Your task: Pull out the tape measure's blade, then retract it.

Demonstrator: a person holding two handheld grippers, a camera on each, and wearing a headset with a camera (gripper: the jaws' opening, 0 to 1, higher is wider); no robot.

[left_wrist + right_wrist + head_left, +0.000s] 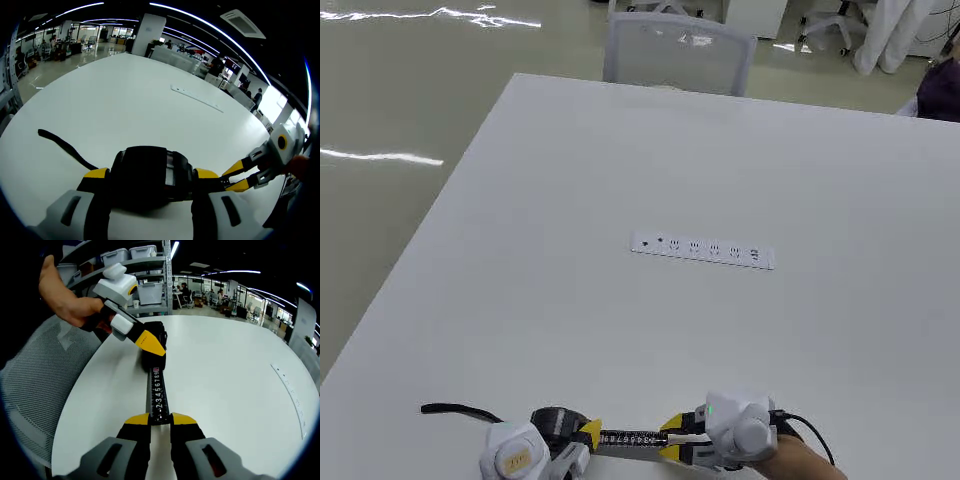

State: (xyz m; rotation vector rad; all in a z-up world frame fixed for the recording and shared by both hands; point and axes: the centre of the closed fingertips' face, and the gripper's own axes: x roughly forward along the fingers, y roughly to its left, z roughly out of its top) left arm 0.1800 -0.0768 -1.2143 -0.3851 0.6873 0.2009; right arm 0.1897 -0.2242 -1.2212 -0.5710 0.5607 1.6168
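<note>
A black tape measure case point(145, 177) sits clamped between the yellow tips of my left gripper point(150, 175), low at the near table edge point(560, 425). Its blade point(157, 395), marked with numbers, runs out a short way from the case point(156, 342) to my right gripper point(160, 419), which is shut on the blade's end. In the head view the blade point(632, 439) spans the gap between the left gripper point(582, 440) and the right gripper point(672, 438). A black wrist strap point(455, 409) trails left from the case.
A white power strip point(702, 250) lies flat mid-table. The white table point(720, 160) stretches wide beyond it. A grey mesh chair point(678, 50) stands at the far edge. A hand point(67, 300) holds the left gripper.
</note>
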